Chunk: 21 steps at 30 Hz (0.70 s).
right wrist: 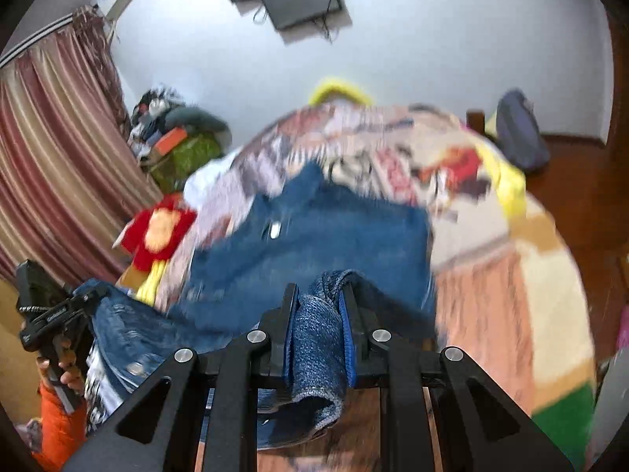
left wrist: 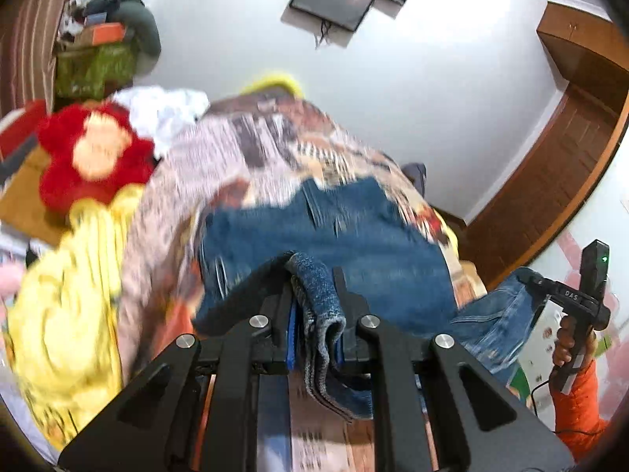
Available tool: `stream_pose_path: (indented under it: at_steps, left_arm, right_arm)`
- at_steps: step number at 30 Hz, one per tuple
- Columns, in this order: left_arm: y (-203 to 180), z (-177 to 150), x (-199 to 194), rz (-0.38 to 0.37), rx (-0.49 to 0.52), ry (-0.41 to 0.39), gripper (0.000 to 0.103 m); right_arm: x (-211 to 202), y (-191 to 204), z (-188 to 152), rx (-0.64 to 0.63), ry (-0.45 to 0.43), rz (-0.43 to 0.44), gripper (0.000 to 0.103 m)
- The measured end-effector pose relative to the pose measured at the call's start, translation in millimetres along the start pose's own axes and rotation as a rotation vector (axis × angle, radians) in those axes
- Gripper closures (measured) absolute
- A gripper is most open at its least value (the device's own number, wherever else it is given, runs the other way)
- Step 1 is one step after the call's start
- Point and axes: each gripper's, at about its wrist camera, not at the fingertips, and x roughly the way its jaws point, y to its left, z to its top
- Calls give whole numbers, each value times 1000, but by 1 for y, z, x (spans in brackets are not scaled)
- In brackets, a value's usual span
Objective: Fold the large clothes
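Jeans [left wrist: 314, 232] on bed [left wrist: 251, 145], red plush [left wrist: 94, 153] beside

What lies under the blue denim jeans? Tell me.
Under the blue denim jeans lies a patchwork-printed bedspread, visible all around them. The part directly beneath is covered. Left gripper and right gripper each clamp a denim edge.

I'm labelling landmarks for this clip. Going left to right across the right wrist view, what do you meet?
Striped curtain → other tongs → red plush toy → blue jeans → yellow cloth → dark backpack.
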Motion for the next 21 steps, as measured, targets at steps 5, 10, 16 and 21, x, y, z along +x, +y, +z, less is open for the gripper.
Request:
stream_pose_path:
  at_steps: [5, 10, 16, 21]
  left_arm:
    - [20, 42, 34, 31, -51, -25, 89]
    - [38, 58, 90, 108, -58, 35, 89]
    - [73, 50, 168, 205, -90, 142, 88]
    - [97, 29, 219, 285, -102, 241, 87]
  right_arm:
    - [31, -19, 53, 76, -31, -1, 87]
    - [96, -28, 83, 54, 3, -82, 86]
    - [173, -47, 84, 32, 77, -167, 86]
    - [213, -66, 63, -53, 115, -324, 86]
